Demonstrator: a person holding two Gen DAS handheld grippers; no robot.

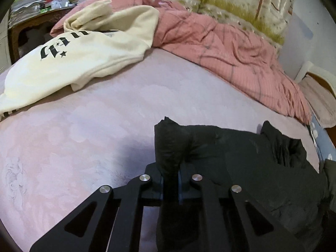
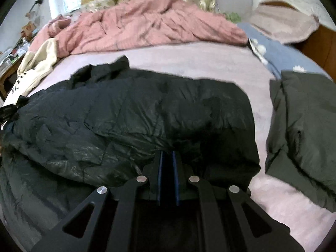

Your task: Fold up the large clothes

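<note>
A black puffer jacket (image 2: 136,109) lies spread across the pink bed sheet (image 1: 84,136). In the left wrist view my left gripper (image 1: 170,168) is shut on a pinched-up fold of the black jacket (image 1: 241,153), and that fold stands up between the fingers. The right wrist view has my right gripper (image 2: 167,155) shut on the jacket's near edge, with dark fabric between its blue pads. Most of the jacket stretches away to the left of that grip.
A cream sweatshirt (image 1: 84,58) with black lettering lies at the far left of the bed. A crumpled pink quilt (image 1: 220,48) runs along the back. A folded dark garment (image 2: 304,121) sits on the right, with a blue pillow (image 2: 279,54) behind it. A cluttered wooden table (image 1: 31,21) stands beyond the bed.
</note>
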